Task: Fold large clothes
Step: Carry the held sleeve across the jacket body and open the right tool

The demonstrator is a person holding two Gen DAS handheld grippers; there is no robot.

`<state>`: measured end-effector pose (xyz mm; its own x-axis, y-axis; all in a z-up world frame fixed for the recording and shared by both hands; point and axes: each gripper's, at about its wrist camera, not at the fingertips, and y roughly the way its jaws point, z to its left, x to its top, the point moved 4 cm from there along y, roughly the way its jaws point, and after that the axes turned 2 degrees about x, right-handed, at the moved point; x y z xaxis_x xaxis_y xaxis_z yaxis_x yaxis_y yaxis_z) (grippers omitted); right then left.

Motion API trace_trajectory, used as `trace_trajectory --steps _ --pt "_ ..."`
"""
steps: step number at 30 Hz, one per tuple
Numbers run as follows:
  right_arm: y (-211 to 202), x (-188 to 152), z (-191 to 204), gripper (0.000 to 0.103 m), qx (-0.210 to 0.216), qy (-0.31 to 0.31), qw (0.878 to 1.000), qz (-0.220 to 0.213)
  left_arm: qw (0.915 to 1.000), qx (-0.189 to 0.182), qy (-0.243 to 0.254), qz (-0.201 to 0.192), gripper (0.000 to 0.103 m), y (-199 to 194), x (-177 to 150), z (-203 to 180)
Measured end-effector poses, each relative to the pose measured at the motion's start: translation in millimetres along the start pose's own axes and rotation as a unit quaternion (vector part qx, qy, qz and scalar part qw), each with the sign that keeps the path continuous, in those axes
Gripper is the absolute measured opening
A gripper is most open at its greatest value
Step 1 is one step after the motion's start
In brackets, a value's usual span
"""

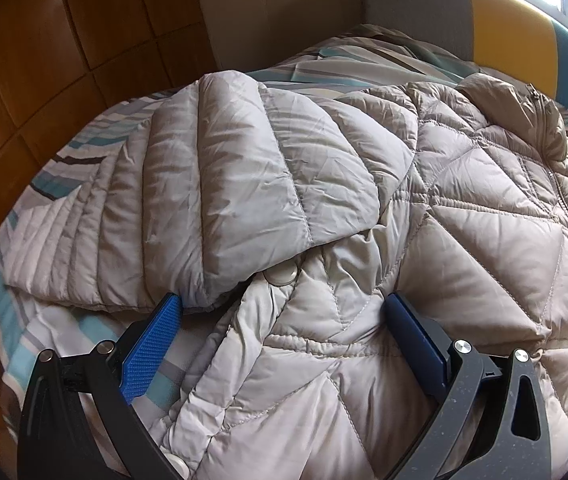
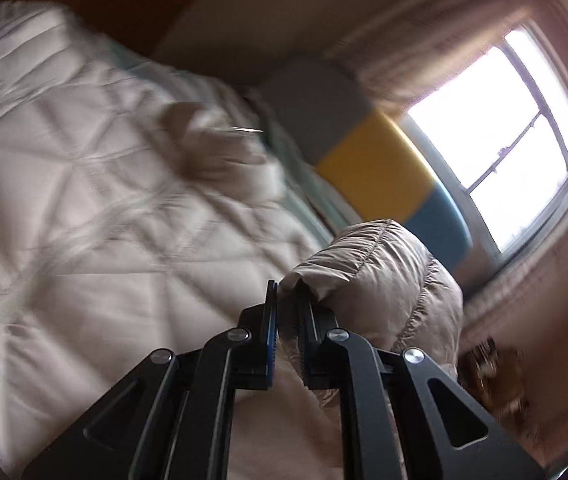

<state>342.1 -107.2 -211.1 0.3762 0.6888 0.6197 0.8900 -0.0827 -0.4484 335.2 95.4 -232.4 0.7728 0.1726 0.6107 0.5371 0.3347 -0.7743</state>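
Observation:
A large pale grey quilted puffer jacket lies spread on a striped bedspread. One sleeve is folded across its front. My left gripper stands open low over the jacket's side, its blue pads straddling a bulge of fabric without pinching it. In the right wrist view the same jacket is blurred by motion. My right gripper is shut on a puffy sleeve end, held lifted above the jacket body, with the fabric squeezed between the pads.
A headboard with grey, yellow and blue panels stands at the far end of the bed. Brown padded wall panels run along the left. A bright window lies beyond the headboard.

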Motion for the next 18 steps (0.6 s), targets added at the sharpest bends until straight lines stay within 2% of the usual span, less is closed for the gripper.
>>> trace_trajectory --steps 2,5,6,7,8,9,11,12,14,15,17,18 --pt "-4.8 9.1 18.2 0.008 0.028 -0.009 0.999 -0.015 1.0000 -0.001 -0.001 0.000 0.100 0.6 0.4 0.6" --pt "-13.2 18.6 50.8 0.011 0.100 -0.038 0.994 -0.028 1.0000 -0.001 -0.001 0.000 0.100 1.1 0.5 1.4" --pt "-15.1 21.5 57.8 0.013 0.106 -0.047 0.993 -0.032 1.0000 -0.002 -0.001 0.001 0.100 0.3 0.2 0.0" --pt "-17.9 22.0 63.2 0.020 0.109 -0.058 0.992 -0.037 1.0000 -0.002 -0.002 0.001 0.100 0.5 0.1 0.2" --pt "-20.0 22.3 64.1 0.022 0.113 -0.060 0.991 -0.041 1.0000 -0.003 -0.002 0.001 0.100 0.8 0.1 0.6" --pt "-21.2 22.1 62.8 0.024 0.120 -0.053 0.990 -0.041 1.0000 -0.005 -0.003 0.002 0.100 1.6 0.3 1.9" --pt "-25.8 19.4 50.8 0.034 0.131 -0.025 0.990 -0.042 1.0000 -0.005 -0.003 0.002 0.100 1.8 0.0 1.8" --pt "-28.4 16.1 43.3 0.038 0.128 -0.017 0.991 -0.045 1.0000 -0.004 -0.003 0.002 0.100 1.0 -0.2 1.0" --pt "-34.1 12.4 27.9 0.051 0.110 0.001 0.992 -0.053 1.0000 -0.004 -0.002 0.002 0.100 1.7 0.1 2.3" --pt "-37.1 9.4 21.2 0.053 0.106 0.011 0.993 -0.052 1.0000 -0.004 -0.003 0.002 0.100 2.1 0.1 3.2" --pt "-35.6 5.6 7.2 0.065 0.099 0.032 0.994 -0.037 1.0000 -0.004 -0.002 0.002 0.100 1.0 0.4 1.6" --pt "-33.8 3.3 -0.8 0.067 0.098 0.042 0.994 -0.027 1.0000 -0.002 -0.001 0.001 0.100 1.1 0.4 1.9"
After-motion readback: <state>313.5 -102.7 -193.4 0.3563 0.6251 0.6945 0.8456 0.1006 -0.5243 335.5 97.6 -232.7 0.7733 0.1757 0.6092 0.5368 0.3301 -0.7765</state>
